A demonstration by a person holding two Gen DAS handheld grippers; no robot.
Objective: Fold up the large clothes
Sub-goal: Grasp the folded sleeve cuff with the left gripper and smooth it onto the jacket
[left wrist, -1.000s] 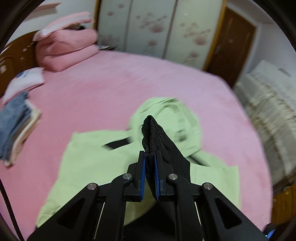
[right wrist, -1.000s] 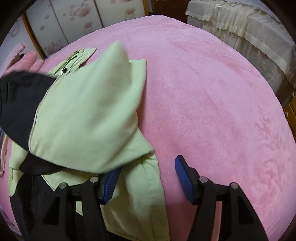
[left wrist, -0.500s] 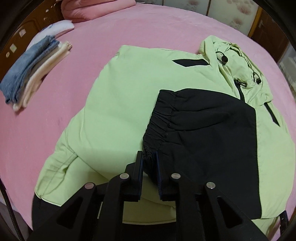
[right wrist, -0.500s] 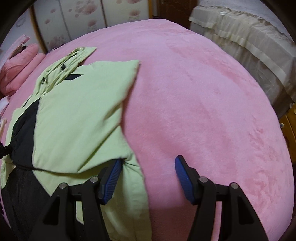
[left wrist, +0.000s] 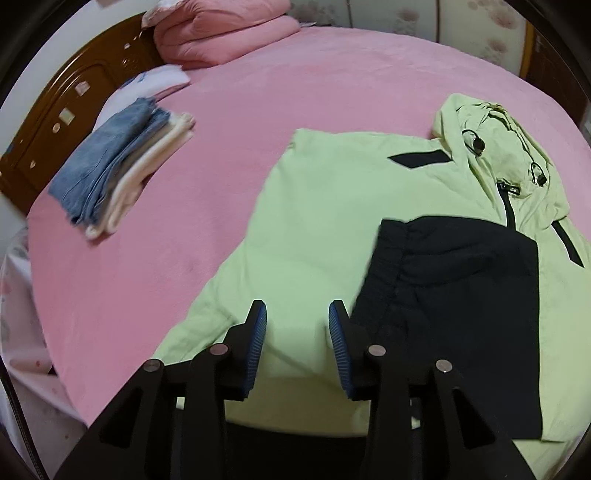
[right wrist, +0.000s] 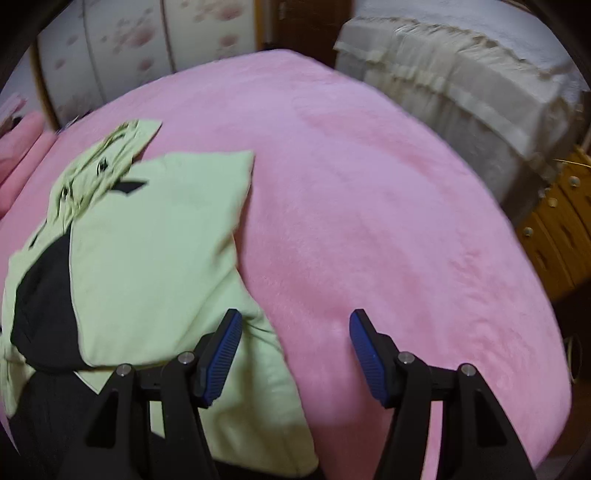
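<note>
A light green hooded jacket point(left wrist: 332, 206) with black panels lies on the pink bed point(left wrist: 258, 92). Its black-cuffed sleeve point(left wrist: 454, 295) lies folded across the chest, hood point(left wrist: 498, 147) at the far right. My left gripper point(left wrist: 297, 332) is open and empty above the jacket's left part, just left of the black cuff. In the right wrist view the jacket point(right wrist: 155, 258) lies at the left with a green sleeve folded over it. My right gripper point(right wrist: 295, 350) is open and empty over the jacket's right edge and the bedspread point(right wrist: 388, 221).
A stack of folded jeans and pale clothes point(left wrist: 118, 173) lies at the bed's left. Pink folded bedding point(left wrist: 221, 33) and a white pillow point(left wrist: 147, 85) sit by the wooden headboard point(left wrist: 55, 122). A cream-covered piece of furniture point(right wrist: 461, 85) and a wooden cabinet point(right wrist: 561, 229) stand right of the bed.
My left gripper laid the black-cuffed sleeve across the jacket, opened and let it go, then drew back left. My right gripper stayed open and shifted slightly.
</note>
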